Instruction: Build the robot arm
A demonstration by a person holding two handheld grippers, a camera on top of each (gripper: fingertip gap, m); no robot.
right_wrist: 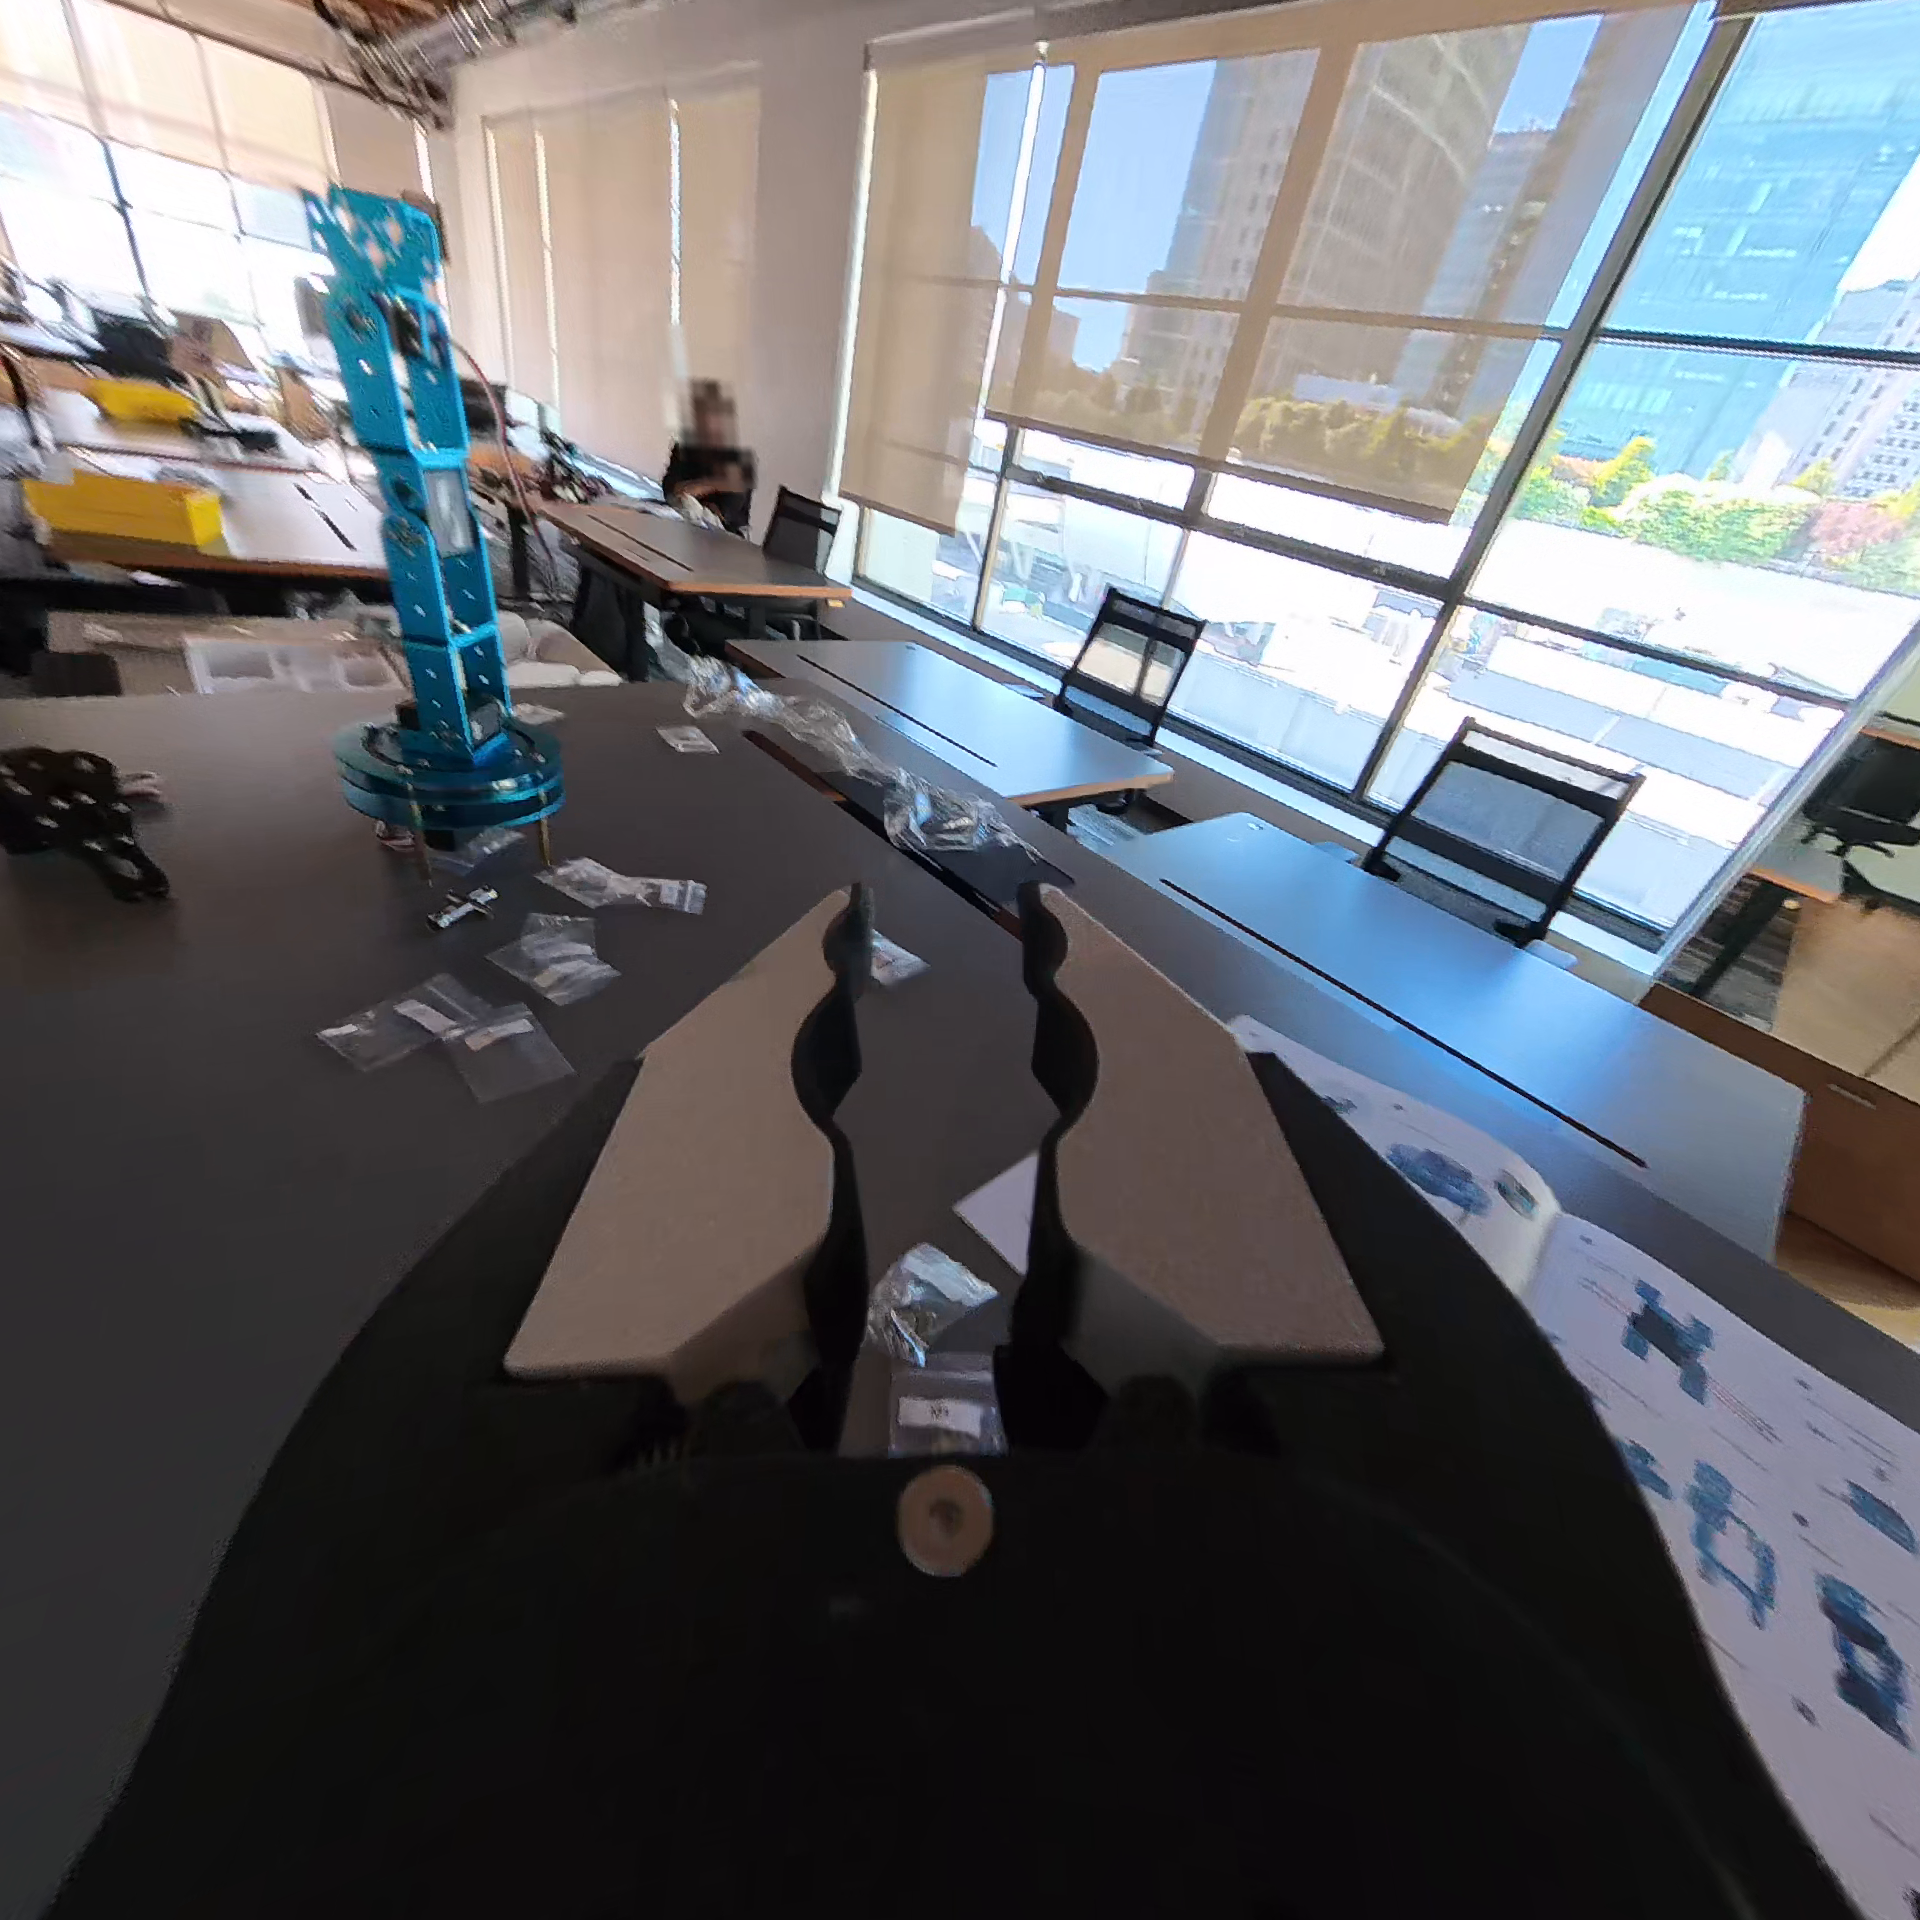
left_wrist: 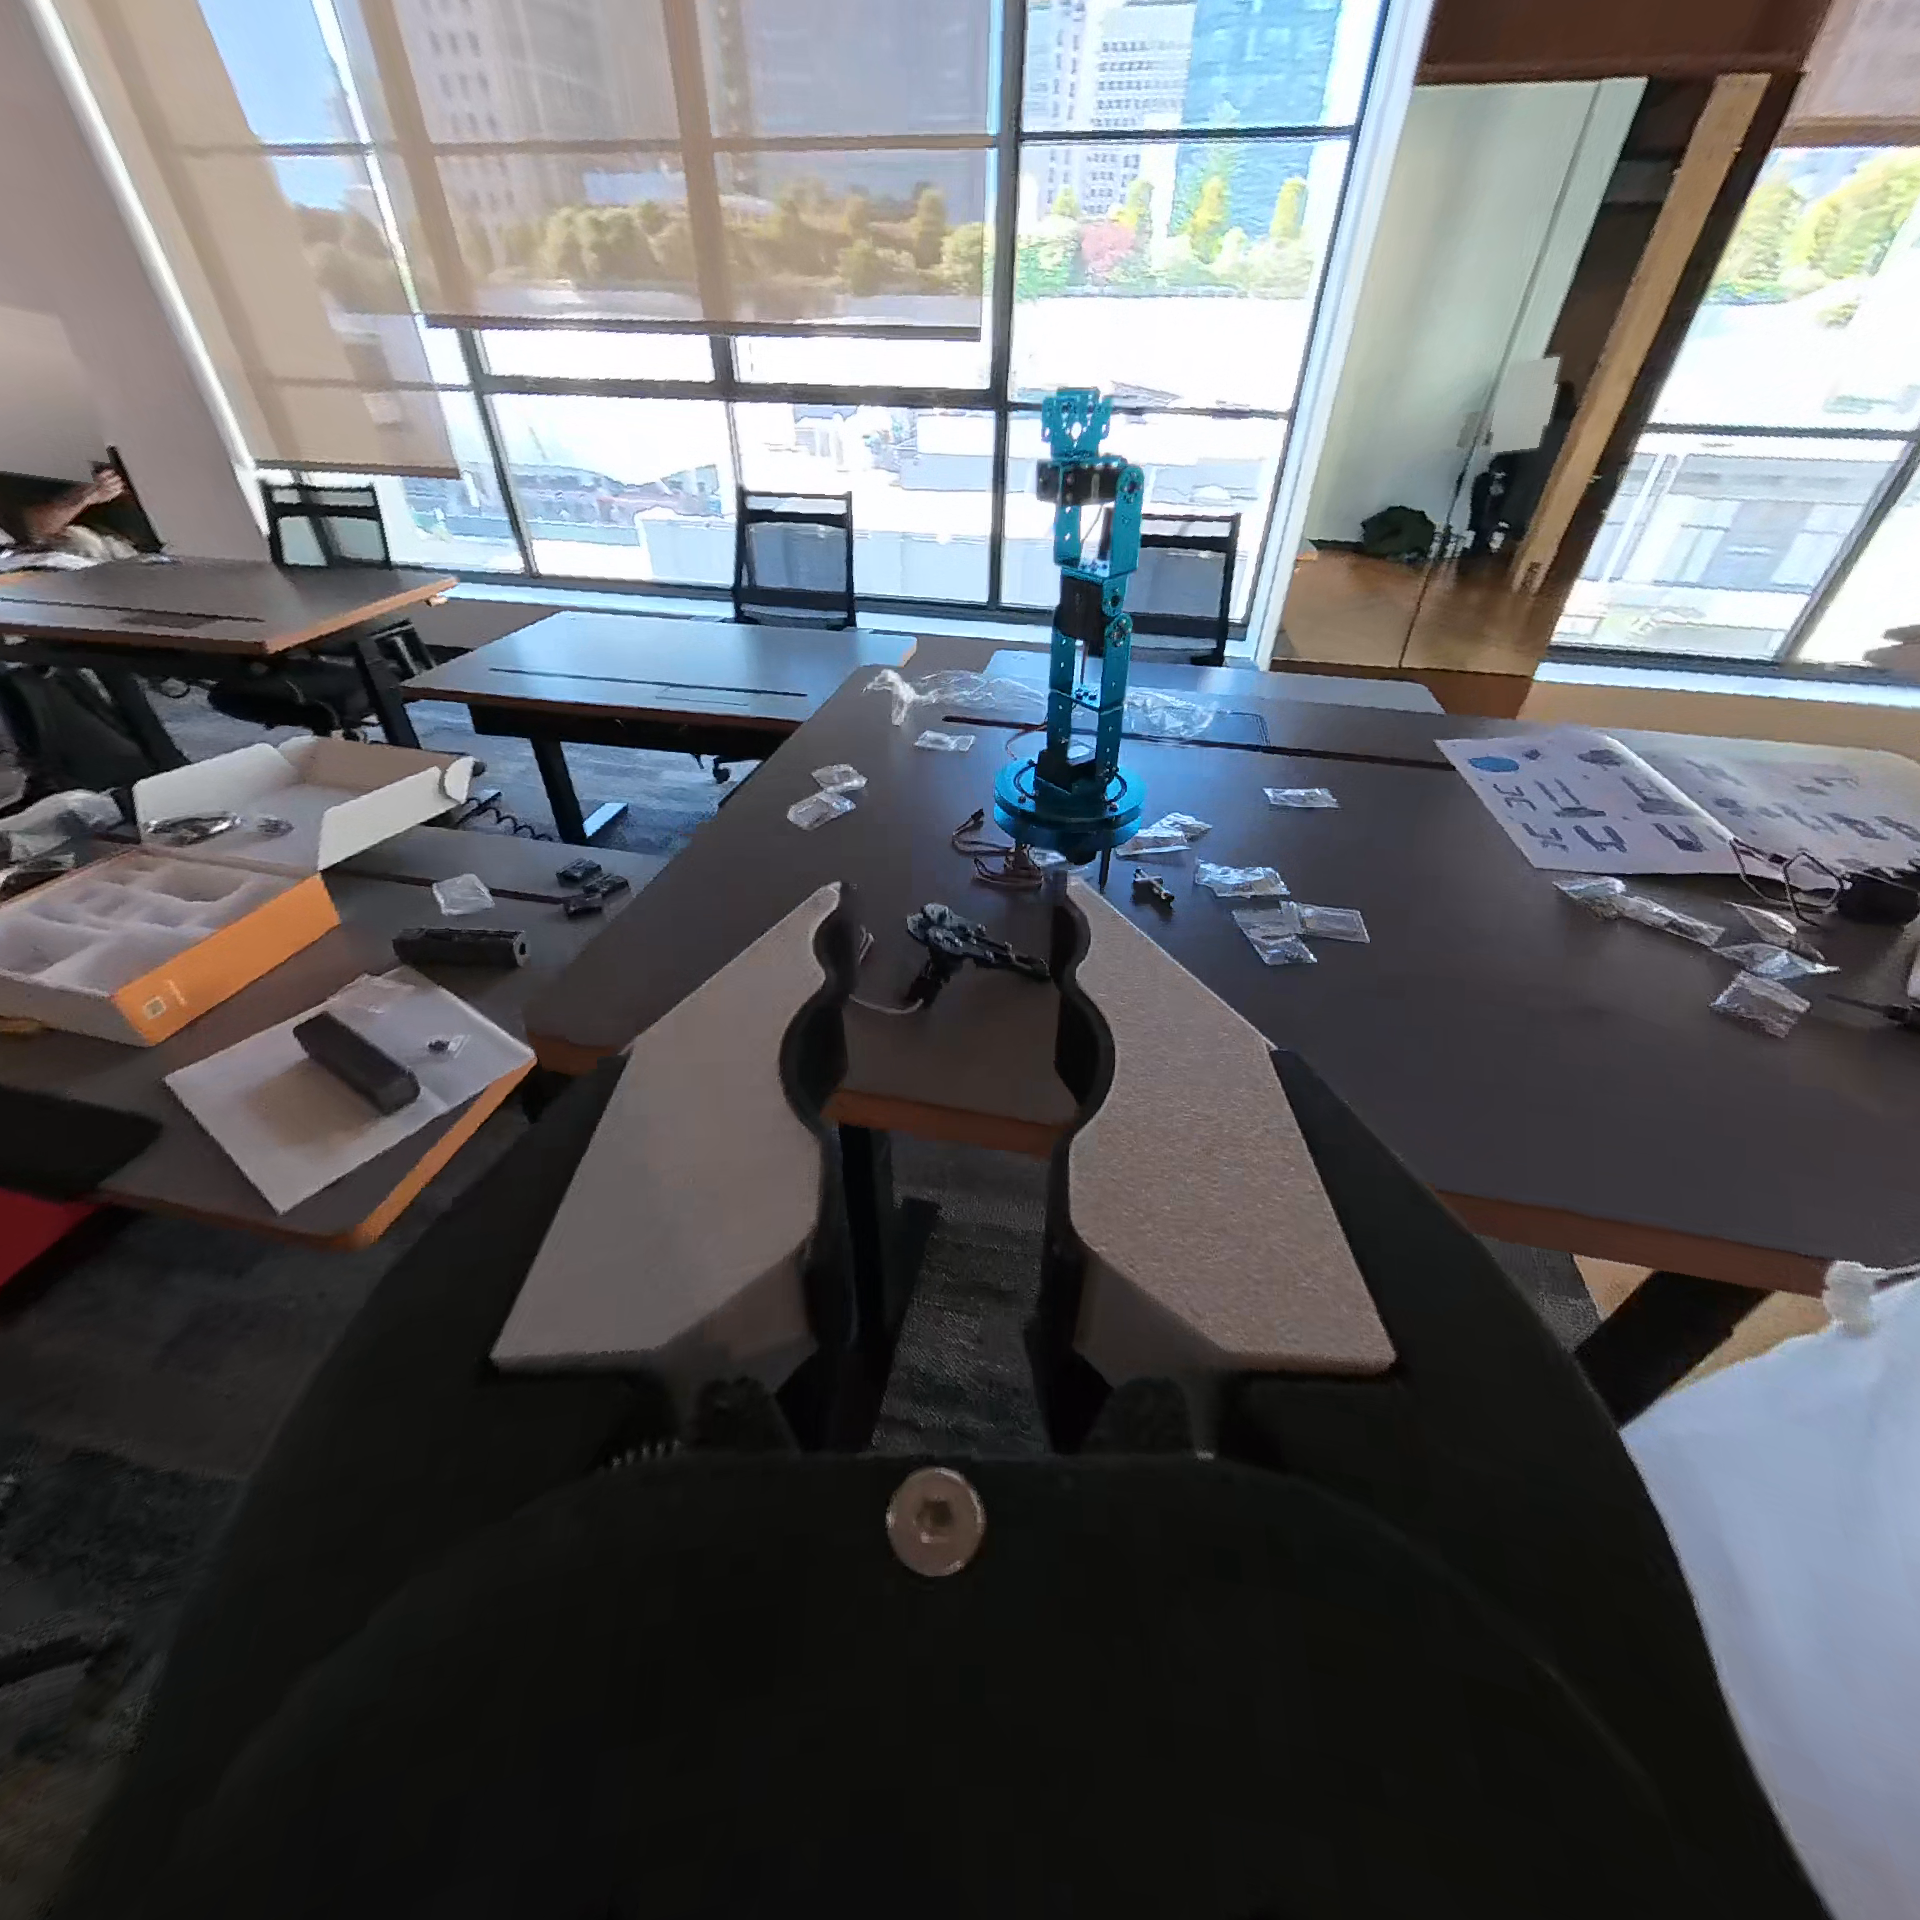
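A blue metal robot-arm kit (left_wrist: 1081, 644) stands upright on a dark table (left_wrist: 1455, 1039); it also shows in the right wrist view (right_wrist: 426, 540). My left gripper (left_wrist: 951, 899) is open and empty, held off the table's near corner, aimed at a small black claw part (left_wrist: 966, 951) with wires. My right gripper (right_wrist: 940, 899) is open and empty, low over the table (right_wrist: 208, 1091). Small clear bags (right_wrist: 930, 1309) lie under its fingers. Several clear parts bags (left_wrist: 1288, 925) are scattered near the arm's base, and more show in the right wrist view (right_wrist: 457, 1023).
A printed instruction sheet (left_wrist: 1662, 800) lies at the table's right, and also shows in the right wrist view (right_wrist: 1714, 1455). An orange-edged parts box (left_wrist: 156, 945) and a black block on paper (left_wrist: 353, 1060) sit on a left table. A black perforated bracket (right_wrist: 73, 816), chairs (right_wrist: 1496, 831) and a seated person (right_wrist: 712, 468) are around. Across from one pair of fingers to the other is roughly 65 cm.
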